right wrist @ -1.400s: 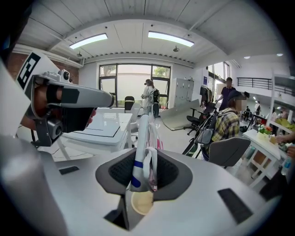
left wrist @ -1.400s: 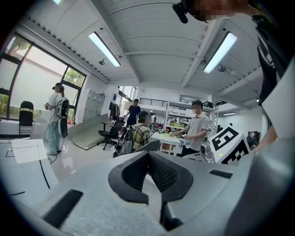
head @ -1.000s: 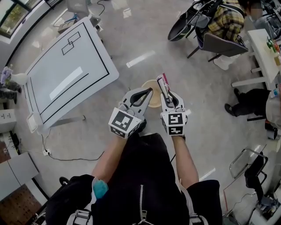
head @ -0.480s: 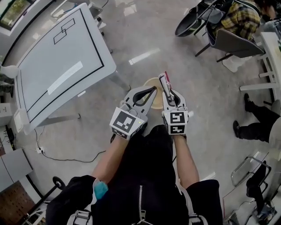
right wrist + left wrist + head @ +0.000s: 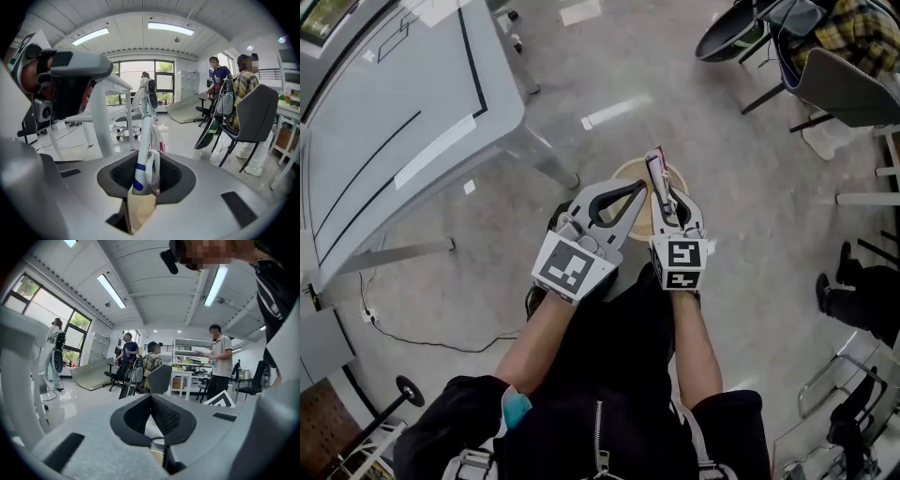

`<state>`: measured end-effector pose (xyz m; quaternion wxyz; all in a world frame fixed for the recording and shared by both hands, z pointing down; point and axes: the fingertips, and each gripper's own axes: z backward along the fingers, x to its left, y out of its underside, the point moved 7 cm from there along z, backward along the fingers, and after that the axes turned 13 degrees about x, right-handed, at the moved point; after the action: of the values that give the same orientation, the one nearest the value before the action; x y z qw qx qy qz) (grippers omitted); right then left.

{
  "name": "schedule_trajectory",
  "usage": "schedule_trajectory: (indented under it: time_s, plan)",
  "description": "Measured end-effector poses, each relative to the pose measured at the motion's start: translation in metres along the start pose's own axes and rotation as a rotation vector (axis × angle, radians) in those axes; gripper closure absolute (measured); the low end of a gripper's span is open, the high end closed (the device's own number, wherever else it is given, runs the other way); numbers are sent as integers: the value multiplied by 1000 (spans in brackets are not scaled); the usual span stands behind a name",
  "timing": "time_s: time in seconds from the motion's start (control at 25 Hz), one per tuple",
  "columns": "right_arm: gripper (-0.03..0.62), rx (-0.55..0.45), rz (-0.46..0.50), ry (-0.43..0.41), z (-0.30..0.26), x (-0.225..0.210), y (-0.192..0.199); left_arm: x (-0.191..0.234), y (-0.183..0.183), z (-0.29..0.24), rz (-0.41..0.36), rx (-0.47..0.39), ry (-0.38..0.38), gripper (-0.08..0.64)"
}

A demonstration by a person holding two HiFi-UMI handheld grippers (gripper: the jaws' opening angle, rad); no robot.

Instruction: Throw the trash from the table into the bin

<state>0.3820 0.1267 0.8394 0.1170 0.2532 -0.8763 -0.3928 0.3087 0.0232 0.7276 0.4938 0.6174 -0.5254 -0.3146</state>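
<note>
No word, brand or number is legible; print on the wrapper is blurred.

The left tool and right tool hide most of the bin; the table is cropped.

Both grippers sit lower, left gripper and right gripper with its wrapper now closer over the tan bin; bin appears larger; white table looms nearer, shifted up-left; person in plaid slides into the top-right corner
</note>
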Motion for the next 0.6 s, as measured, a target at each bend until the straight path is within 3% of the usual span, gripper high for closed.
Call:
schedule_trajectory:
  time_s: [0.2, 0.36, 0.6]
  plan:
    - [497, -18, 0, 4, -57, -7, 46, 13, 57, -28, -71, -8, -2, 555]
    - [497, -9, -11, 10, -90, -9, 84, 14, 75, -28, -131, 9, -45, 555]
    - [495, 11, -13, 13, -123, -15, 119, 21, 110, -45, -106, 14, -51, 555]
